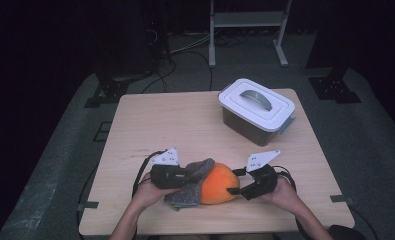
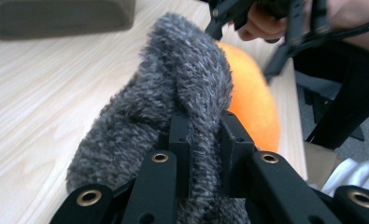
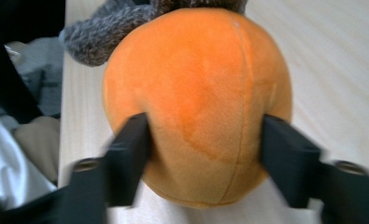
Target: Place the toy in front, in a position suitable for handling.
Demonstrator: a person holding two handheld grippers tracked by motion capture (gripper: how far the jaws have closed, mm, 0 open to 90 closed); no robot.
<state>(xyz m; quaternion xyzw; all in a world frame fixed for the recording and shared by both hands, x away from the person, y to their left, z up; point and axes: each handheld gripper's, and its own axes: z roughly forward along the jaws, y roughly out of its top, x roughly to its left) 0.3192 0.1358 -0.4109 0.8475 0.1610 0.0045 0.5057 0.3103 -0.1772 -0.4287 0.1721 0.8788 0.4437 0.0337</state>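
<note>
Gripping: left gripper pinches grey knit cloth; right gripper clamps orange plush ball, lower centre of table.
Risk: soft ball may squirt free; cloth could slip off.

Near edge of the table: 2 grippers either side of a soft ball and a knitted cloth.

The plush ball lies at the near edge, roughly midway across. The knitted cloth lies against its left side, draped partly over the top (its lower part rests on the tabletop). The left gripper sits left of the ball, with a fold of cloth between its 2 jaws. The right gripper sits to the right, 1 jaw on each side of the ball's end. Well behind them, toward the far right corner, stands a lidded box. A shelf frame stands on the floor beyond the table.
</note>
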